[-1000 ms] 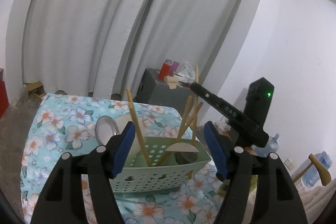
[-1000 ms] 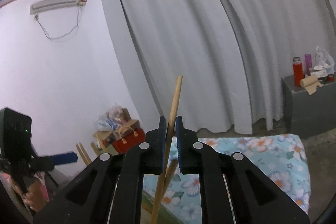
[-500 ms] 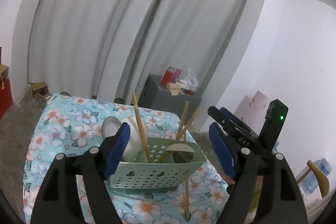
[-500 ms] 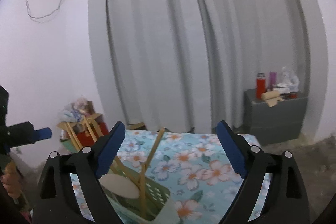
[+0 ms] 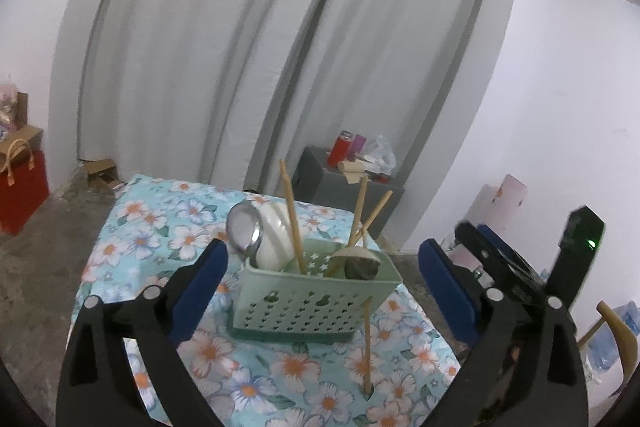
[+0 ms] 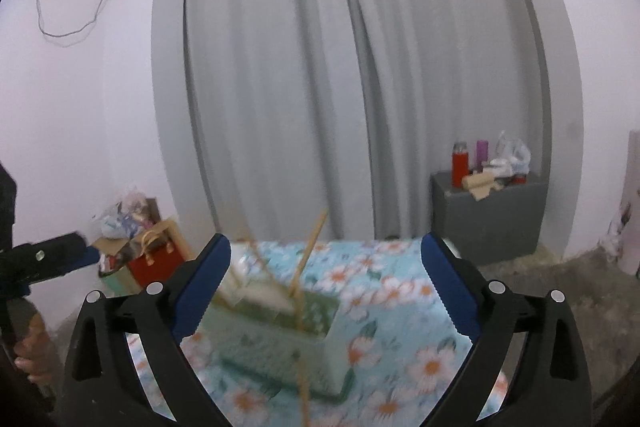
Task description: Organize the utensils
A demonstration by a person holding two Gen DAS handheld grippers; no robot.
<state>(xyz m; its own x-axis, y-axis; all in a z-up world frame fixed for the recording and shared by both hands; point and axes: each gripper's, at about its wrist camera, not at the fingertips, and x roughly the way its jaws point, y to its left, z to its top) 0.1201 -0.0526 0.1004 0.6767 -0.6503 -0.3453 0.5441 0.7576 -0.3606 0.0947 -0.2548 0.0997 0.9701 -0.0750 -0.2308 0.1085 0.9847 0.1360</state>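
in the left wrist view, a red bag (image 5: 22, 193) with tan handles sits on the floor at the far left, against the white wall. next comes the left gripper (image 5: 323, 283), its blue-padded jaws spread wide after just opening further, with nothing touching the pads; the green perforated basket (image 5: 316, 301) stands beyond them, framed in the gap. the basket rests on the floral tablecloth (image 5: 160, 227), and inside it, from left to right, are a metal spoon (image 5: 245, 233) bowl-up, a white ladle-like piece (image 5: 276, 235) just behind it, a tall upright chopstick (image 5: 293, 217), then a wooden scoop (image 5: 354, 254) and two more chopsticks leaning together. one loose chopstick (image 5: 367, 343) lies on the cloth in front of the basket's right corner, its far end against the basket wall. behind, a grey cabinet (image 5: 344, 187) carries a red bottle (image 5: 343, 147). at the far right the right gripper (image 5: 500, 263) appears, blurred. in the right wrist view, that gripper's (image 6: 325, 287) jaws also stand wide apart, having just been opening, and hold nothing; the basket (image 6: 280, 339), blurred, sits below and beyond the gap, toward the left pad, apart from both pads.
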